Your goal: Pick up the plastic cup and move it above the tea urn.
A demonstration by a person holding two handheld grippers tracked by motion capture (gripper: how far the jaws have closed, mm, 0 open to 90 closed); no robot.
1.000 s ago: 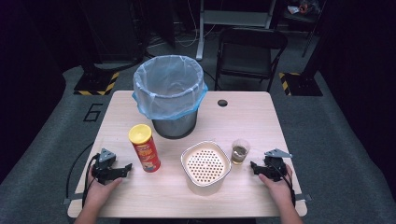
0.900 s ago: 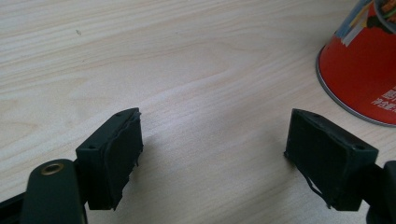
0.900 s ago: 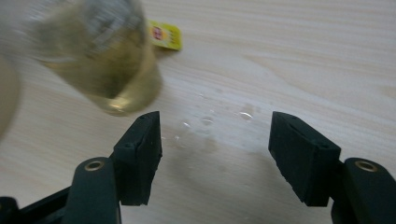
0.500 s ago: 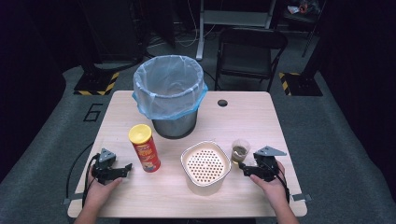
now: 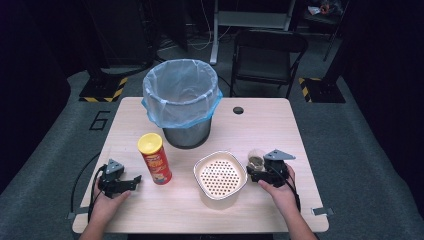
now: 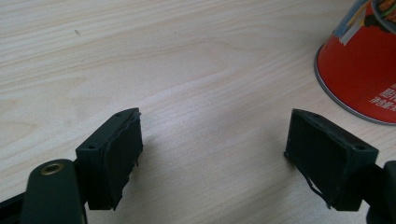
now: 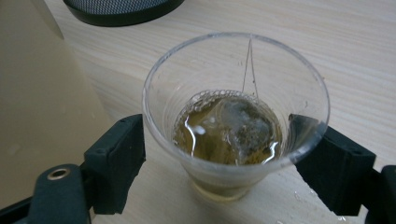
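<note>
1. Standing on the light wooden table (image 5: 280, 125), a small clear plastic cup (image 7: 236, 114) holding brownish tea and a soaked tea bag sits between the two black jaws of the right gripper (image 7: 219, 158).
2. In the right gripper view, the left pad (image 7: 116, 158) sits just beside the cup wall with a thin gap, and the right pad (image 7: 334, 163) reaches the cup's rim; whether either presses is unclear, so the jaws bracket the cup rather than visibly clamp it.
3. In the high view the cup (image 5: 256, 160) stands just right of a cream square plastic colander basket with a perforated floor (image 5: 220, 175), and the right gripper (image 5: 256, 173) lies low beside it in the person's right hand (image 5: 280, 190).
4. The left gripper (image 6: 212, 154) rests spread wide over bare wood, nothing between its pads; a red cylindrical crisp can (image 6: 362, 70) is off to the upper right of its view, apart from the jaws.
5. From above, that yellow-lidded can (image 5: 154, 158) stands upright just right of the left gripper (image 5: 131, 181).
6. A dark metal bin lined with a pale blue plastic bag (image 5: 182, 102) stands behind the can and basket.
</note>
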